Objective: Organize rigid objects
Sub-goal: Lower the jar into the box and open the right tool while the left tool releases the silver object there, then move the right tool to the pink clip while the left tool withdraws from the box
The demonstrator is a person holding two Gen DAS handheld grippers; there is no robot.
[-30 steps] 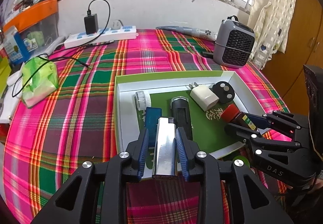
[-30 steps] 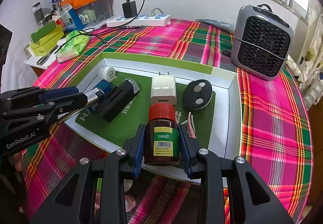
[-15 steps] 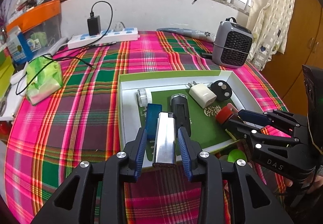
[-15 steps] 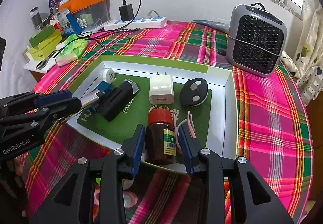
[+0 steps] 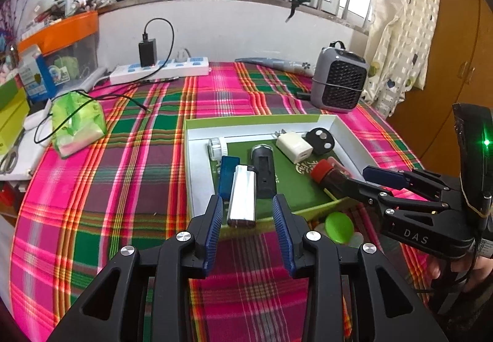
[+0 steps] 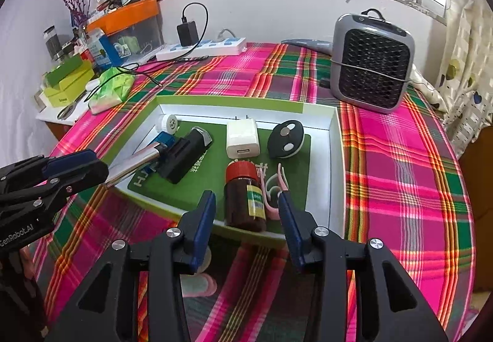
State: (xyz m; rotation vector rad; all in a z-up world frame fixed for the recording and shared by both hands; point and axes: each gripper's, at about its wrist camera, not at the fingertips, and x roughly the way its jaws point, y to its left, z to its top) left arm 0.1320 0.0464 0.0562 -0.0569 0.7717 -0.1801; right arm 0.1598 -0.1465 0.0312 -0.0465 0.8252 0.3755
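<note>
Release step: both grippers' jaws have just been opening, left gripper (image 5: 248,217) off the flat silver metal lighter (image 5: 243,195), right gripper (image 6: 246,215) off the brown red-capped pill bottle (image 6: 245,197), pads apart from each. Next they need to back out toward 6 o'clock.

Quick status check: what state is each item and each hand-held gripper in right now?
Left hand-held gripper: open, jaws just widened, pads clear of the lighter.
Right hand-held gripper: open, jaws just widened, pads clear of the bottle.
Silver lighter: lying flat, near end over the tray's front edge.
Brown bottle: capped, lying in the tray.
Tray: open-topped, on the cloth.
Black charger: plugged into the power strip.
</note>
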